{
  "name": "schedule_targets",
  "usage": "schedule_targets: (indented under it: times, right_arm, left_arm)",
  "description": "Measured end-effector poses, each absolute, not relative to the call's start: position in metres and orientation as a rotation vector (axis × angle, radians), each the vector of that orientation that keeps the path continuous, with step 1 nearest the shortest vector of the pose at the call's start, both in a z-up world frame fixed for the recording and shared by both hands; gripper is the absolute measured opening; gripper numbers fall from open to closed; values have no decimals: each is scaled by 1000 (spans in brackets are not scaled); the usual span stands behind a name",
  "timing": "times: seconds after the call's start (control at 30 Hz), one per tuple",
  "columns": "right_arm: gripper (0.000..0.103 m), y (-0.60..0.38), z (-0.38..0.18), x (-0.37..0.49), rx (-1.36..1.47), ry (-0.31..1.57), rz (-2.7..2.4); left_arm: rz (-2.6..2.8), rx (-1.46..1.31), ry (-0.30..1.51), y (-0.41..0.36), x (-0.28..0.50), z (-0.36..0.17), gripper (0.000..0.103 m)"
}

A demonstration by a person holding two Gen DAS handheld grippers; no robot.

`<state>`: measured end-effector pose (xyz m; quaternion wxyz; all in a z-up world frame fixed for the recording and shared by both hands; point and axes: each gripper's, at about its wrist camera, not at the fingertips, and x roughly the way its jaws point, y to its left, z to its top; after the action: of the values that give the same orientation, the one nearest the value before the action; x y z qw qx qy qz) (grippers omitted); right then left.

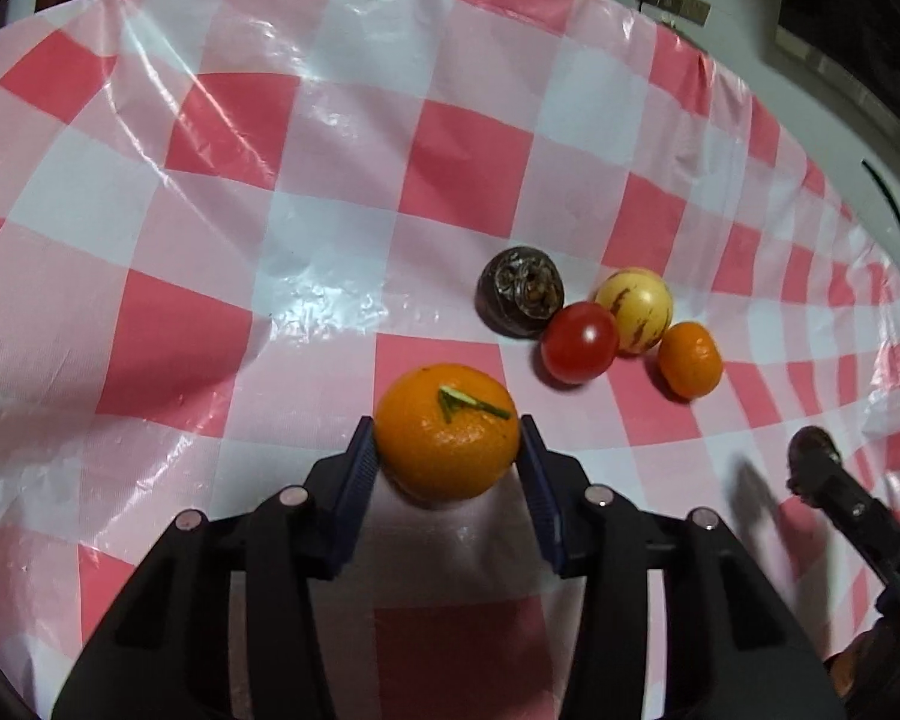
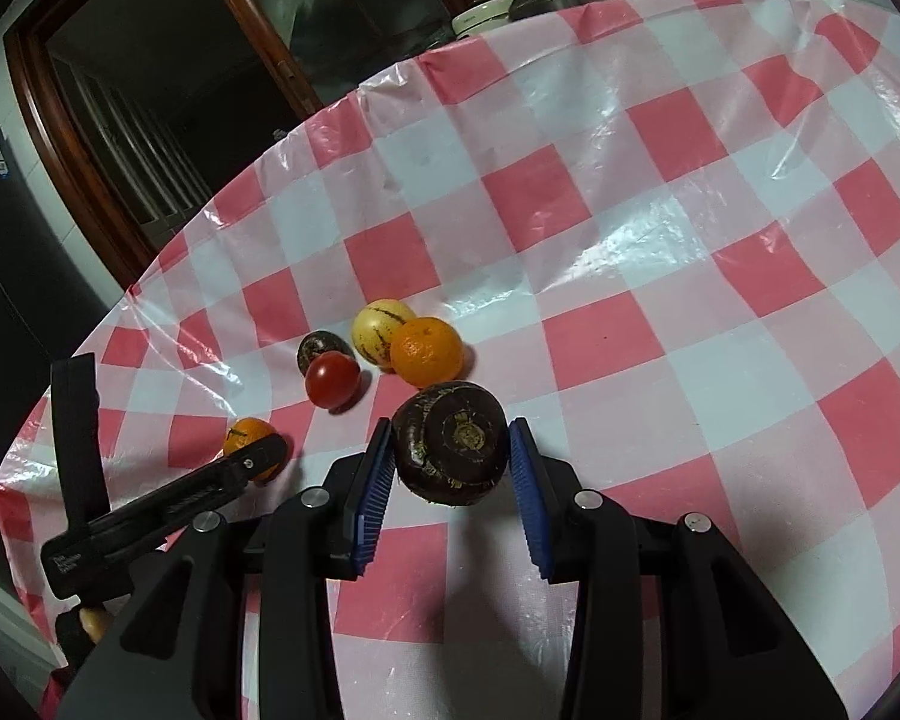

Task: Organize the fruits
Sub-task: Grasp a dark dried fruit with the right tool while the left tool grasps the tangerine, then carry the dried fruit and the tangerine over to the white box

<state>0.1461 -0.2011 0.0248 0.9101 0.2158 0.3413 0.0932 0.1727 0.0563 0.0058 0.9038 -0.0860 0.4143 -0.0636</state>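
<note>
Left tool (image 1: 448, 450): my pads clamp a large orange (image 1: 448, 431) at its sides, stem end with a green stub facing up toward the camera.
Right tool (image 2: 450, 456): my pads grip a dark purple-brown fruit (image 2: 450, 441), its scarred end tilted up toward the lens, held above the cloth.
Fruit count: two oranges, two dark fruits, one red tomato, one yellow striped fruit; six in all.
Cluster, left view: second dark fruit (image 1: 521, 291), tomato (image 1: 579, 342), yellow striped fruit (image 1: 634, 309) and small orange (image 1: 690, 359) sit at about 1 o'clock from my held orange, packed close, several touching.
Long axis: all the fruits are near-round; the yellow one is slightly oval, lengthwise direction unclear.
Surface: pink-and-white checked plastic cloth (image 1: 270, 180), wrinkled and glossy.
</note>
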Motion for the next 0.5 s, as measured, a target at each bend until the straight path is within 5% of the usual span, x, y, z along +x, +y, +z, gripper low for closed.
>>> schedule_targets:
  times: [0.5]
  right_arm:
    - [38, -201, 23, 148, 440, 699, 208]
  left_arm:
    - [-79, -108, 698, 48, 120, 38, 46]
